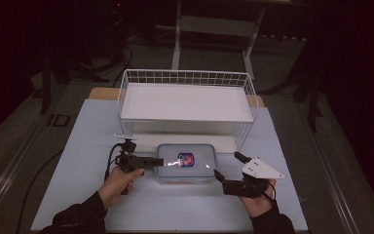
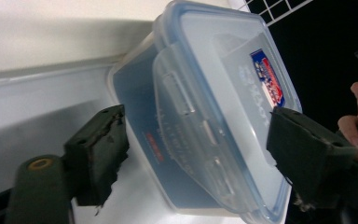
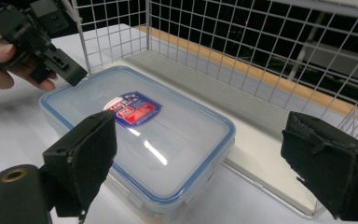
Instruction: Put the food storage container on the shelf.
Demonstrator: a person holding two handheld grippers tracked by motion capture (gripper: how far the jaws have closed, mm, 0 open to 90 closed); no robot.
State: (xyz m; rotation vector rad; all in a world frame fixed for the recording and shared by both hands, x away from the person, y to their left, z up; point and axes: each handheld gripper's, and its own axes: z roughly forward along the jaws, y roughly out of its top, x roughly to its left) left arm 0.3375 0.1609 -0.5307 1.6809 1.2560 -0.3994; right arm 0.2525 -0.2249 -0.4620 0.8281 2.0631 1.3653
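Table: I see a white table top (image 1: 78, 146) under everything, lit in a dark room
Basket: a white wire basket (image 1: 187, 100) with a flat white floor stands at 12 o'clock on the table, its front edge just beyond the box
Box: a clear plastic box (image 1: 185, 163) with a blue-rimmed snap lid lies flat at the table's centre, just in front of the basket; a red and blue label (image 1: 186, 159) sits on the lid
Left gripper: my left gripper (image 1: 148, 162) is at 9 o'clock of the box, held by the left hand (image 1: 118, 183), pointing toward 3 o'clock; its tip reaches the box's left end, but I cannot tell if it touches; in the left gripper view its jaws stand spread wide, one to each side of that end of the box (image 2: 200, 116), pinching nothing
Right gripper: my right gripper (image 1: 226, 168) is at 4 o'clock of the box, near its right front corner, held by the right hand (image 1: 258, 197); its jaws are spread wide and empty, with the box (image 3: 140, 135) between and beyond them
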